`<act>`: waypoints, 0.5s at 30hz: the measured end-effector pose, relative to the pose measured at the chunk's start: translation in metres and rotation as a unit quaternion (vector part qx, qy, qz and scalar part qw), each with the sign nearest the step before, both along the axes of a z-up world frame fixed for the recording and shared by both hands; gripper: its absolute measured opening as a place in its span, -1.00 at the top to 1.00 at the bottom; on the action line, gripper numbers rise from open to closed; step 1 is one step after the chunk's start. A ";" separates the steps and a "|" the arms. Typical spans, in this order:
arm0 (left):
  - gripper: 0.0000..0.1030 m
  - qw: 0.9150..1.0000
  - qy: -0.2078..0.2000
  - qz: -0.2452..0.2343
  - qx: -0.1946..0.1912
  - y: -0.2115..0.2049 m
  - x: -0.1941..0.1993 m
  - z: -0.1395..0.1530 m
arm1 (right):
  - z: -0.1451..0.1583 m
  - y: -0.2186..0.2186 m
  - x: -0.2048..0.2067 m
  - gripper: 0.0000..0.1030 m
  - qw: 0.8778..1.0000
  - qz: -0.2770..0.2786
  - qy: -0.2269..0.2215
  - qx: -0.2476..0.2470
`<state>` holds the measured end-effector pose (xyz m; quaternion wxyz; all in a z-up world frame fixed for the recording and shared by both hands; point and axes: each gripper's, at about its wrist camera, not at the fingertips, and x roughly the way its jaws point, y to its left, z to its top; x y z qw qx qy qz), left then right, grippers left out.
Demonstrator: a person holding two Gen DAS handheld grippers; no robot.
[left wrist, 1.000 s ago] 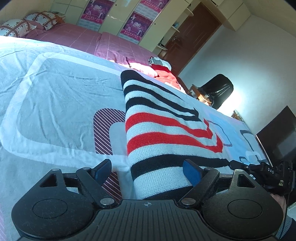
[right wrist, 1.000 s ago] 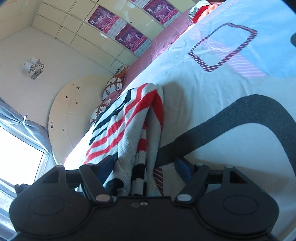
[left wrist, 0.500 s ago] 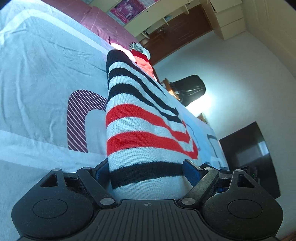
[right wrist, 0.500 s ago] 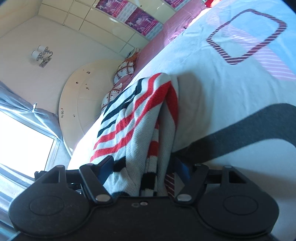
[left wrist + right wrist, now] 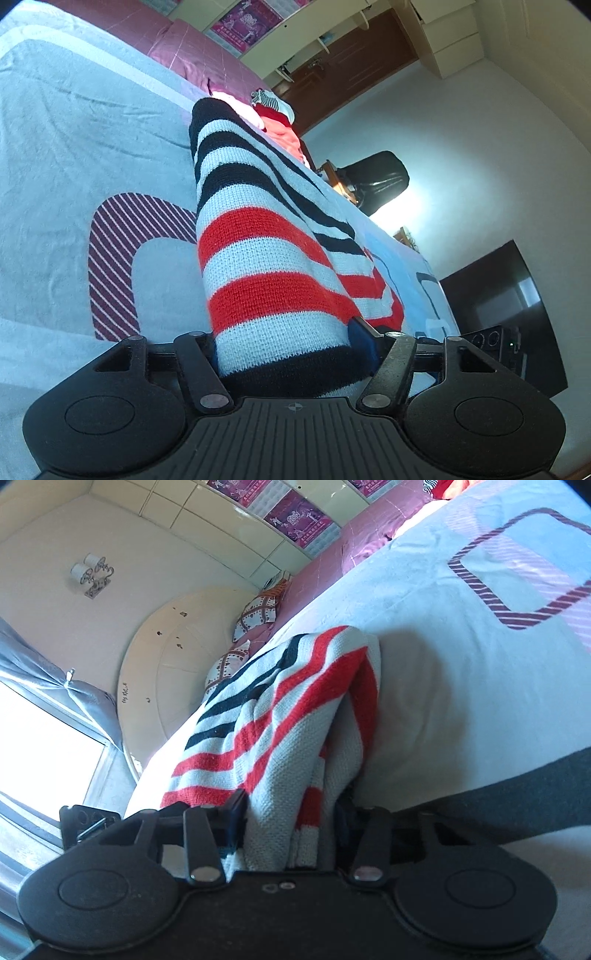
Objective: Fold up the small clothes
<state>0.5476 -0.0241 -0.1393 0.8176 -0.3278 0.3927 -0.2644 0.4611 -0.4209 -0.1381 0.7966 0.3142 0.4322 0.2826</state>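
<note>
A knitted sweater with red, black and white stripes lies folded into a long band on the pale blue bed cover. My left gripper is at one end of it. Its jaws are closing with the knit between them, and the blue pad on the right presses into the fabric. In the right wrist view the sweater bunches up at its other end. The right gripper has its jaws closing there too, both fingers tight against the folded layers.
Other clothes are heaped at the bed's far end, before a brown door. A black chair and a dark screen stand beside the bed. Pillows, a round headboard and a bright window lie the other way.
Both pairs of jaws have narrowed from wide apart onto the sweater. The left gripper pushed in and dipped, so the knit now fills the gap between its fingers.
</note>
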 end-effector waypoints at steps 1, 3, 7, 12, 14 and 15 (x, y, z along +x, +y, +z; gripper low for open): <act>-0.04 1.000 -0.003 0.005 -0.002 -0.001 -0.001 0.000 | 0.001 0.002 -0.001 0.25 1.000 0.000 -0.003 -0.004; 0.08 1.000 -0.011 0.012 -0.007 -0.002 -0.003 0.004 | 0.007 0.003 -0.006 0.30 1.000 0.002 -0.014 -0.007; 0.11 0.999 -0.031 0.003 -0.008 -0.004 -0.009 0.020 | 0.028 0.007 -0.016 0.33 0.999 0.005 -0.038 -0.005; 0.11 0.998 -0.053 0.008 -0.023 0.017 -0.021 0.045 | 0.057 0.026 -0.028 0.33 0.998 0.016 -0.058 -0.009; 0.11 0.998 -0.061 0.014 -0.025 0.034 -0.029 0.053 | 0.068 0.042 -0.031 0.33 0.997 0.025 -0.067 -0.013; 0.11 0.997 -0.063 0.019 -0.027 0.042 -0.034 0.056 | 0.072 0.051 -0.033 0.33 0.997 0.030 -0.070 -0.015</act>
